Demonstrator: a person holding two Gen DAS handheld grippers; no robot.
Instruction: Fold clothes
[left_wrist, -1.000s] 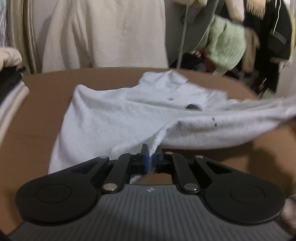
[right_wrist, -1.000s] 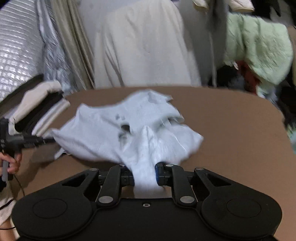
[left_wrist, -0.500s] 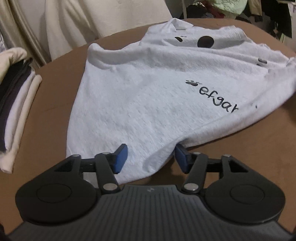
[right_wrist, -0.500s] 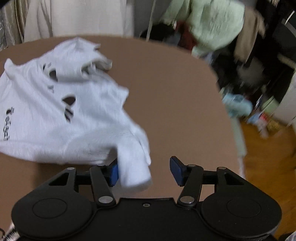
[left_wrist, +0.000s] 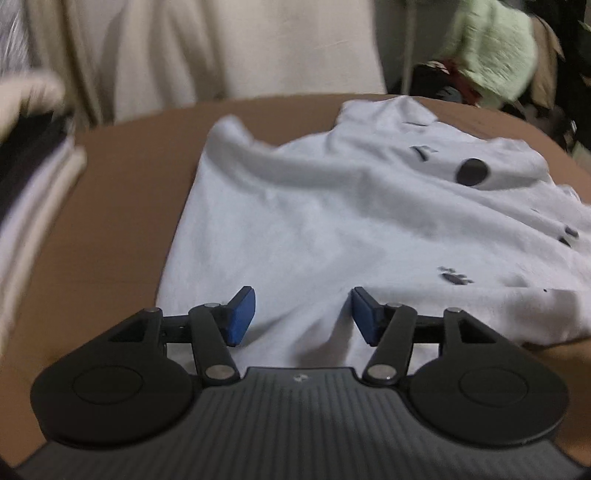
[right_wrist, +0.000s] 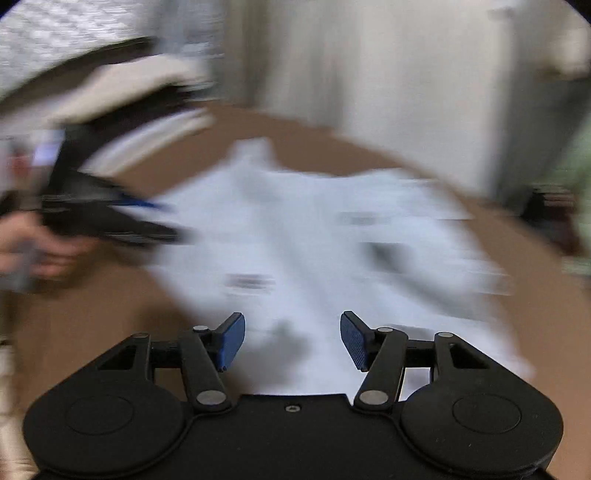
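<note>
A white T-shirt (left_wrist: 332, 221) with dark printed marks lies spread and wrinkled on the brown table (left_wrist: 110, 240). My left gripper (left_wrist: 301, 315) is open, its blue pads either side of the shirt's near edge, holding nothing. In the right wrist view, which is badly blurred, the shirt (right_wrist: 314, 240) lies ahead and my right gripper (right_wrist: 291, 339) is open over its near edge. The left gripper (right_wrist: 122, 218) shows there at the left, held by a hand.
A stack of folded clothes (left_wrist: 29, 177) sits at the table's left edge, also in the right wrist view (right_wrist: 122, 99). Cream fabric (left_wrist: 221, 48) hangs behind the table. A pale green garment (left_wrist: 491, 48) and dark clutter sit at the back right.
Both grippers were shut on the shirt a second ago, then opened and let it drop flat. The right gripper has swung back left to face the shirt; the left pulled back slightly.
</note>
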